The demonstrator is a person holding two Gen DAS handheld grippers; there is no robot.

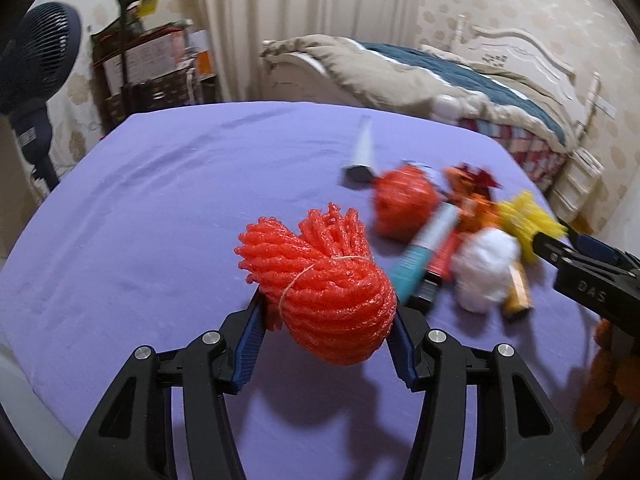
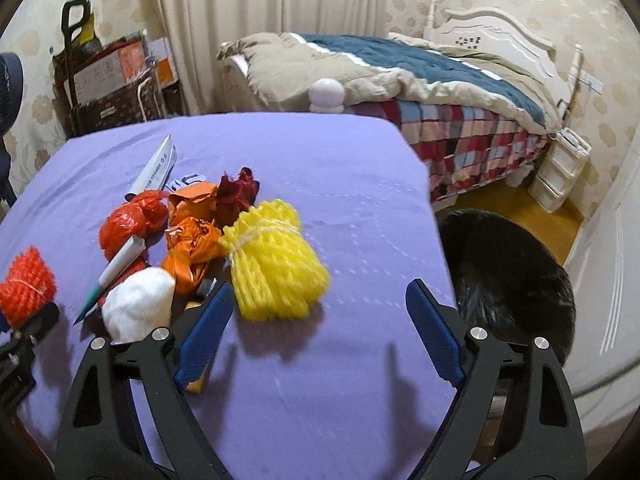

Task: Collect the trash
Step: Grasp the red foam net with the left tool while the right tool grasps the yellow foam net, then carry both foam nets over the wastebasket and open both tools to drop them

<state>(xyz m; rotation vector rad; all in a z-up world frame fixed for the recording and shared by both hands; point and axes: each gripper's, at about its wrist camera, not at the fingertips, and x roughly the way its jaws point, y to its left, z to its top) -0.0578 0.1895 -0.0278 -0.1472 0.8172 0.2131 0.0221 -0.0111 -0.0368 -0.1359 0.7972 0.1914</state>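
Purple-clothed desk [image 2: 320, 168] carries the trash. Right gripper [image 2: 320, 312] fingers stand apart, empty; the yellow foam-net bundle [image 2: 276, 260] lies just beyond, left of centre, long axis slanting far-left to near-right. Left gripper [image 1: 326, 316] clamps the red foam-net bundle [image 1: 320, 280].

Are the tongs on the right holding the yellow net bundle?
No, the right tongs stand open around bare purple cloth, and the yellow foam net bundle lies just beyond their tips, untouched.

black grippers [image 1: 328, 320], blue ribbed pads [image 2: 204, 336], perhaps rubber
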